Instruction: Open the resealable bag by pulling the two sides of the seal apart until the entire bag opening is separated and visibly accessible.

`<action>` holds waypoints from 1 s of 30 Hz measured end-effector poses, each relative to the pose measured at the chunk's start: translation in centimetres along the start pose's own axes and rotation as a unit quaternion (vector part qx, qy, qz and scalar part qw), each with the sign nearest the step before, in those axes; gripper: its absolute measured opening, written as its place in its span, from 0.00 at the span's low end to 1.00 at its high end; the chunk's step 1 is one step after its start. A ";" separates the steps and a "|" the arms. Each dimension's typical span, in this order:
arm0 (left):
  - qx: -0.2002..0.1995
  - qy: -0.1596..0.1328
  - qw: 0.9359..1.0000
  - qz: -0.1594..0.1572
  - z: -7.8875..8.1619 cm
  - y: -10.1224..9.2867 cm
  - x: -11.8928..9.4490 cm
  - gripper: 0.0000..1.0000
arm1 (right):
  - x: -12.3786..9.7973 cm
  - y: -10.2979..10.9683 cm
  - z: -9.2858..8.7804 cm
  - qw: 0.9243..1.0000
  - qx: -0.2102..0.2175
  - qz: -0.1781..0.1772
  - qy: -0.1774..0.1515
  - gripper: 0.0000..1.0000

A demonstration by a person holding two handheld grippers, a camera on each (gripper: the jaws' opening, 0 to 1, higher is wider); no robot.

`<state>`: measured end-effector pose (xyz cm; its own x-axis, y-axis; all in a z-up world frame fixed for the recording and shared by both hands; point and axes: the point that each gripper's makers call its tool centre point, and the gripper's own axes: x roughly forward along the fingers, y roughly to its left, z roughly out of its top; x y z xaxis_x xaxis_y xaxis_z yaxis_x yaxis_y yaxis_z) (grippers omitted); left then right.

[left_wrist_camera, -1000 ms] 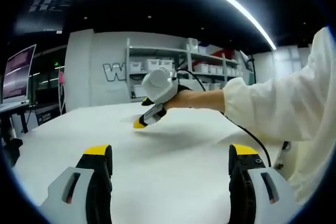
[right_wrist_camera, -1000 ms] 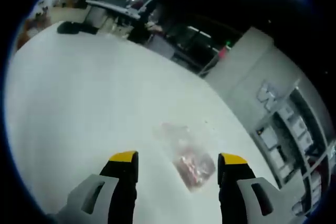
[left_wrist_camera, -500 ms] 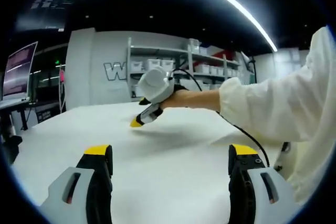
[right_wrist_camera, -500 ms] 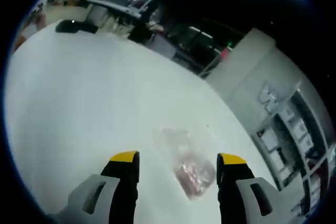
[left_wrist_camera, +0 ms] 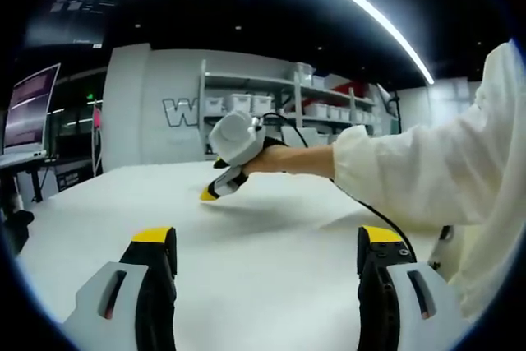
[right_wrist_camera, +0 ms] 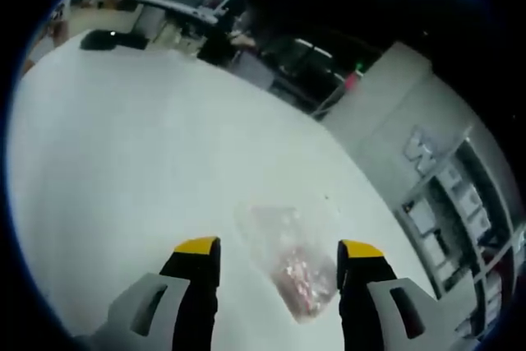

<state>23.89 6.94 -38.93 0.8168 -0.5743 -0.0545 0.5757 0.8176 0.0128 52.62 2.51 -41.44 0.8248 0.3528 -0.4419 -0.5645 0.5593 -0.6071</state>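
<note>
Broad white tabletop [right_wrist_camera: 123, 145], bearing a flat clear resealable bag [right_wrist_camera: 288, 256] with reddish-pink contents gathered toward one end of it.

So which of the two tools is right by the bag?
The right tool, reached far out over the white table; the clear bag lies between its open yellow tips. The left tool hangs back.

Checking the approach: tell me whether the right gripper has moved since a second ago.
Yes. In the left gripper view the right gripper has shifted left against the shelving behind it.
</note>
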 end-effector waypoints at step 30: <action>-0.002 -0.001 1.000 -0.003 0.0 -0.1 0.0 0.89 | 1.9 0.0 0.9 1.000 -0.017 0.006 0.009 0.51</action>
<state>23.81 6.91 -38.95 0.8135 -0.5791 -0.0532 0.5803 0.8144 0.0084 54.23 3.88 -41.75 0.8175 0.3459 -0.4604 -0.5752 0.5296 -0.6235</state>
